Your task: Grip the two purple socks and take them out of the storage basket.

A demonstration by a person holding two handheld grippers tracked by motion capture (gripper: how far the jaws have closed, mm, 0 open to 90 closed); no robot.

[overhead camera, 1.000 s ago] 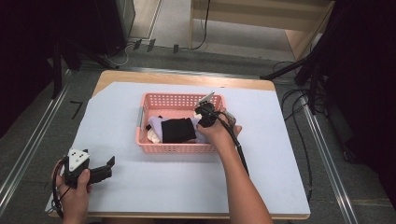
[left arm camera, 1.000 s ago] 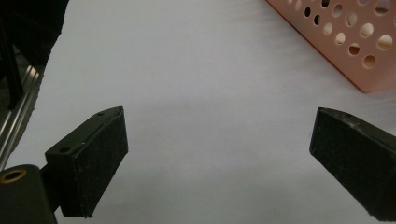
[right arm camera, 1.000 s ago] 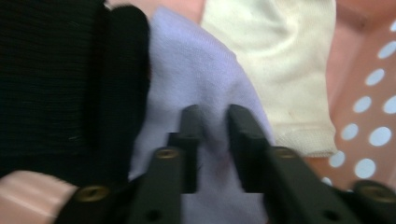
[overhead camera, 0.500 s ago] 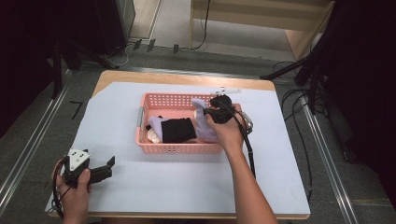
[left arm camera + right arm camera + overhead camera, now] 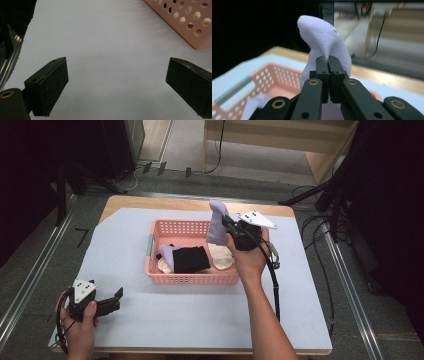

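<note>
Well left of the basket (image 5: 192,279), near the desk's (image 5: 200,320) front corner, the left hand-held gripper (image 5: 116,297) rested with its jaws spread wide, empty. Inside the basket lay a black cloth (image 5: 190,259) among pale ones. Above the basket's right end, the right hand-held gripper (image 5: 226,224) was clamped on a lavender sock (image 5: 217,222), lifted clear.

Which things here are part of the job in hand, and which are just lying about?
In use: the lavender sock clamped in the right gripper; the pink basket it hangs above; the black cloth and cream socks inside.

Idle: the left gripper, open over bare mat; floor cables.
</note>
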